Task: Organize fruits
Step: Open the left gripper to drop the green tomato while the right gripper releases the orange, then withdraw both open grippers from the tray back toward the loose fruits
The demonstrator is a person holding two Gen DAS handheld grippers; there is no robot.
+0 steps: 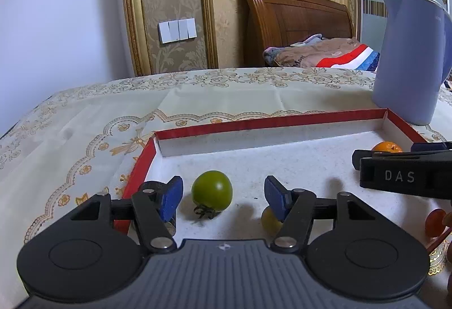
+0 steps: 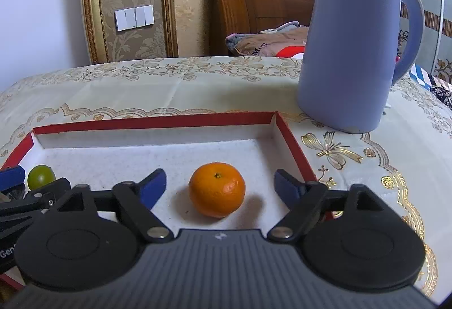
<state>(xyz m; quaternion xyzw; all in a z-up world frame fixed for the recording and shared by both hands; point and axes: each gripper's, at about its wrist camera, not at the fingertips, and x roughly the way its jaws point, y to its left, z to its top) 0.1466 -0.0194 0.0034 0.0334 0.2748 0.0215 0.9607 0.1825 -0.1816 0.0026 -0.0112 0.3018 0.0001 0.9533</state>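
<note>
A shallow red-rimmed tray (image 1: 214, 126) with a white floor lies on the table. In the left wrist view a green tomato (image 1: 212, 189) rests on the tray floor between the blue pads of my left gripper (image 1: 223, 196), which stands open with gaps on both sides. A small yellow fruit (image 1: 269, 220) peeks out under the right finger. In the right wrist view an orange mandarin (image 2: 217, 189) sits on the tray floor between the spread pads of my right gripper (image 2: 219, 188), untouched. The green tomato (image 2: 41, 176) shows at that view's left edge.
A tall lavender kettle (image 2: 350, 49) stands on the patterned tablecloth (image 2: 141, 94) just beyond the tray's far right corner. A small red fruit (image 1: 436, 222) lies at the right edge of the left wrist view. A bed headboard and wall stand behind the table.
</note>
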